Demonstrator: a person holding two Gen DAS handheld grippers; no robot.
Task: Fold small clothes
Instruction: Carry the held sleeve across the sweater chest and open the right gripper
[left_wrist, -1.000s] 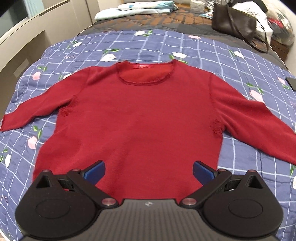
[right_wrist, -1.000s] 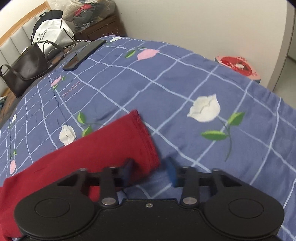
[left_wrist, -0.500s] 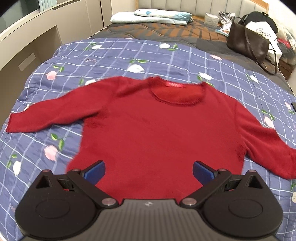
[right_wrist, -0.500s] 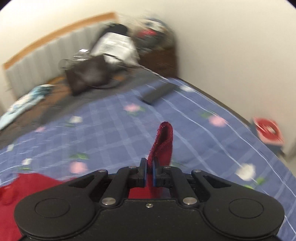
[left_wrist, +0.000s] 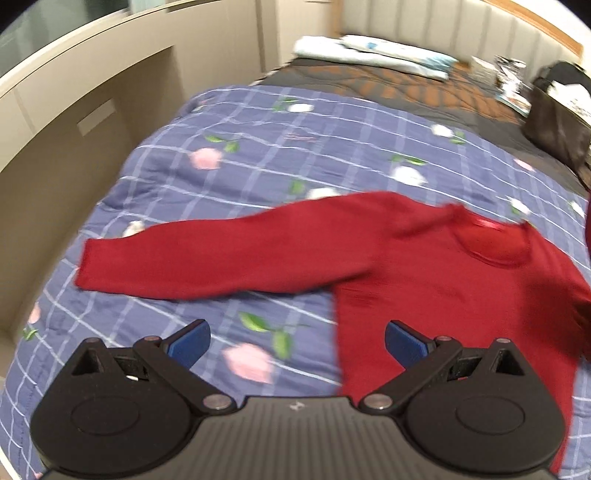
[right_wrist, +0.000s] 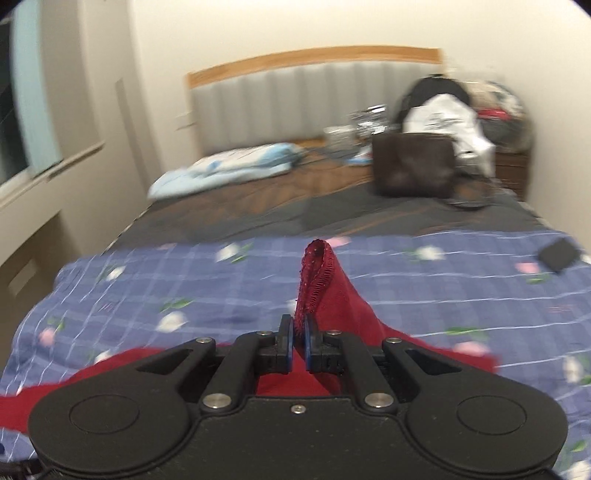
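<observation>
A red long-sleeved sweater (left_wrist: 424, 273) lies flat on the blue checked floral quilt (left_wrist: 295, 147). Its left sleeve (left_wrist: 207, 254) stretches out to the left, cuff near the quilt's left side. My left gripper (left_wrist: 295, 341) is open and empty, above the quilt just below that sleeve and beside the sweater's left side. My right gripper (right_wrist: 299, 341) is shut on the cuff of the sweater's right sleeve (right_wrist: 321, 280) and holds it lifted above the sweater's body (right_wrist: 92, 373), the cuff standing up between the jaws.
A brown handbag (right_wrist: 413, 166) and a pile of bags (right_wrist: 454, 110) sit at the far right by the headboard. A light blue folded blanket (right_wrist: 229, 166) lies at the far left. A dark phone (right_wrist: 559, 254) lies on the quilt's right. A cabinet (left_wrist: 74, 122) runs along the left.
My right gripper closed on the right sleeve cuff, lifted it off the quilt and swung it over towards the sweater's body. My left gripper moved left, from the hem to below the left sleeve.
</observation>
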